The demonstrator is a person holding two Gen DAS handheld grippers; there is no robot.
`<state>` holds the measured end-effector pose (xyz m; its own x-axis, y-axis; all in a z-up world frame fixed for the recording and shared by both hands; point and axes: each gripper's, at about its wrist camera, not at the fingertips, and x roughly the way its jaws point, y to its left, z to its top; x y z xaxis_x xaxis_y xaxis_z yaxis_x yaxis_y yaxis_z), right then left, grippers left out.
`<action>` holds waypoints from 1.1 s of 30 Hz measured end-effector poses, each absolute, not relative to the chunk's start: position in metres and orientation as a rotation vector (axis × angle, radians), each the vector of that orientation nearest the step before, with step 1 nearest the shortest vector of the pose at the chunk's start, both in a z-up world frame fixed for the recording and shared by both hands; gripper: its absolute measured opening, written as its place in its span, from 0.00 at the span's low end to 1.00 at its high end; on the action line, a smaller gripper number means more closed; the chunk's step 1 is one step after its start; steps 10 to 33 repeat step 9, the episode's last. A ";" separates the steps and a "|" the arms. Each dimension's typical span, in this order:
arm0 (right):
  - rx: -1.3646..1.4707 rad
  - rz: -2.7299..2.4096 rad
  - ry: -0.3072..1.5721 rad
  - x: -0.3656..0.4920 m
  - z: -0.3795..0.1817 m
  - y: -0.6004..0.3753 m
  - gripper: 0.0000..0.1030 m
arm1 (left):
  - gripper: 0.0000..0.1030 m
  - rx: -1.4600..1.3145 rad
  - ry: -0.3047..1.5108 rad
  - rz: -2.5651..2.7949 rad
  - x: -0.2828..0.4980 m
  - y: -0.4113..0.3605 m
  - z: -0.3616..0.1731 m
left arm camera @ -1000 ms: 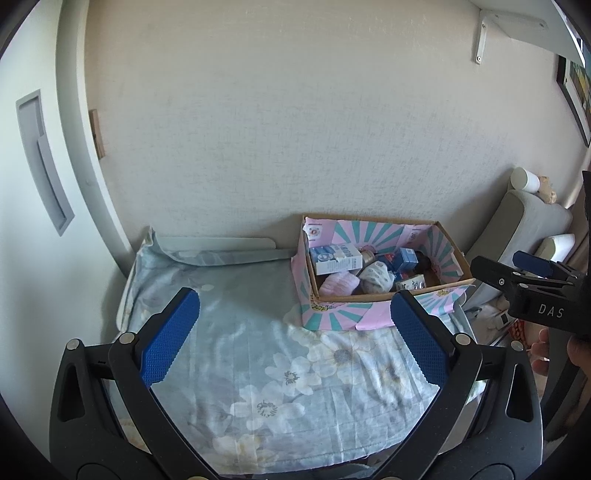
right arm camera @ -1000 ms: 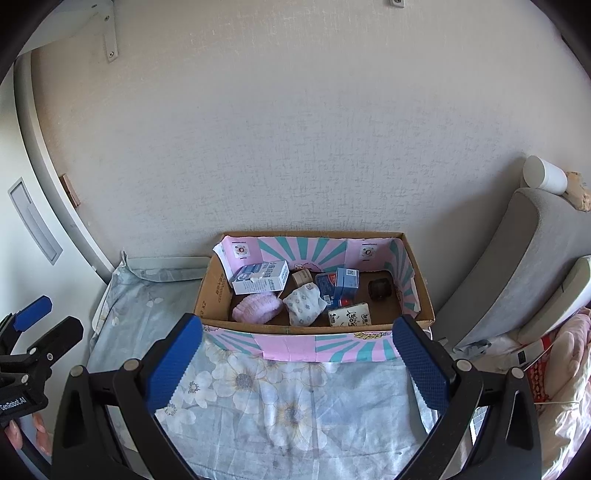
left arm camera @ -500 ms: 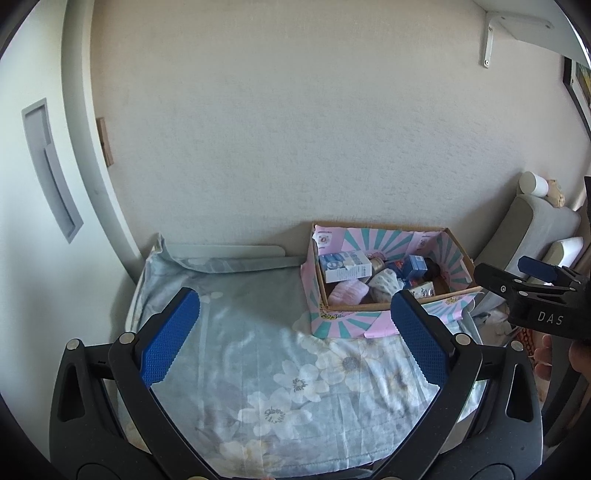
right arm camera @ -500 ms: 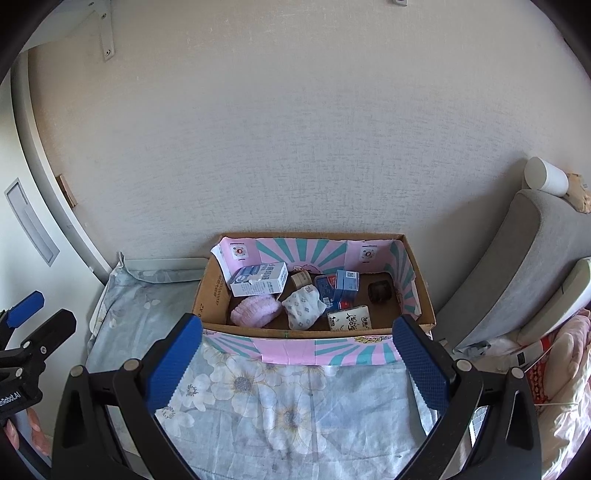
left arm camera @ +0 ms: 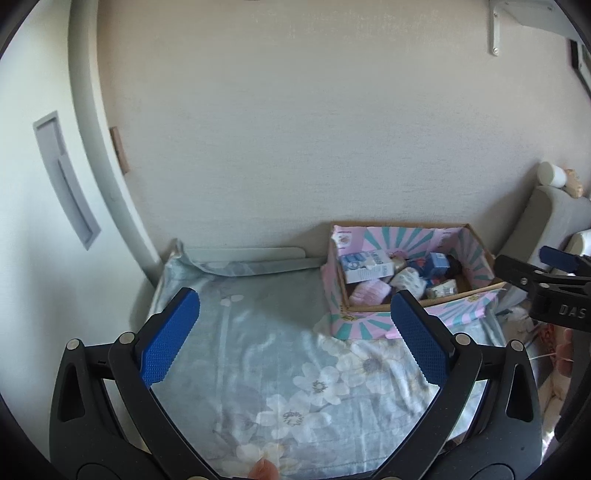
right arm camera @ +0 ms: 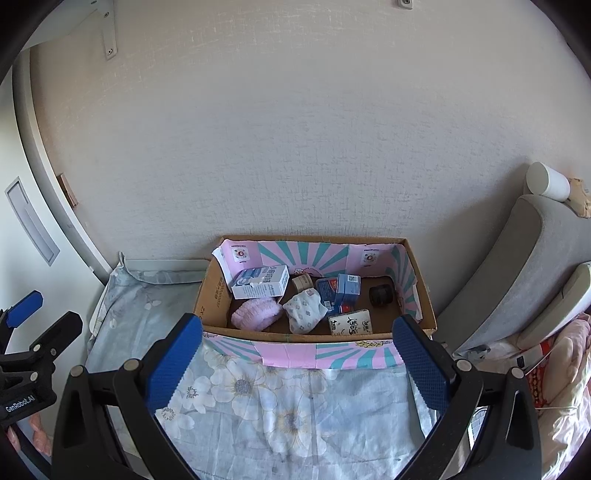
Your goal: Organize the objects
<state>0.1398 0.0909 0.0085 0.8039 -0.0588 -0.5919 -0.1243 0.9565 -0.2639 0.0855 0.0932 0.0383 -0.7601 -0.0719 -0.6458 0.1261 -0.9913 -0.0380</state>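
A cardboard box (right arm camera: 208,295) lined with pink and teal paper stands against the wall on a table covered with a blue floral cloth (right arm camera: 288,406). It holds a white and blue carton (right arm camera: 260,282), a pink knitted item (right arm camera: 256,314), a patterned white cloth bundle (right arm camera: 304,310), blue packets (right arm camera: 340,290), a black jar (right arm camera: 381,294) and a small white pack (right arm camera: 350,322). The box also shows in the left wrist view (left arm camera: 480,254). My right gripper (right arm camera: 297,365) is open and empty, in front of the box. My left gripper (left arm camera: 293,343) is open and empty over the cloth (left arm camera: 258,332), left of the box.
A grey sofa arm (right arm camera: 517,258) with a white cup (right arm camera: 548,181) on top stands right of the table. Pink fabric (right arm camera: 569,369) lies lower right. A wall bracket (right arm camera: 109,35) hangs above. A white door frame (left arm camera: 107,166) is to the left.
Both grippers have drawn back and tilted up a little, so the box sits lower and farther away in both views. Nothing was grasped or moved.
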 end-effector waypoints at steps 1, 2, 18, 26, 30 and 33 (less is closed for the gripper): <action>-0.300 0.036 0.638 0.139 0.009 0.091 1.00 | 1.00 1.035 0.097 -2.836 0.085 0.095 0.038; -0.302 0.037 0.636 0.139 0.009 0.092 1.00 | 1.00 1.025 0.079 -2.834 0.086 0.096 0.038; -0.311 0.035 0.637 0.140 0.009 0.092 1.00 | 1.00 1.009 0.126 -2.855 0.088 0.093 0.038; -0.311 0.035 0.637 0.140 0.009 0.092 1.00 | 1.00 1.009 0.126 -2.855 0.088 0.093 0.038; -0.311 0.035 0.637 0.140 0.009 0.092 1.00 | 1.00 1.009 0.126 -2.855 0.088 0.093 0.038; -0.311 0.035 0.637 0.140 0.009 0.092 1.00 | 1.00 1.009 0.126 -2.855 0.088 0.093 0.038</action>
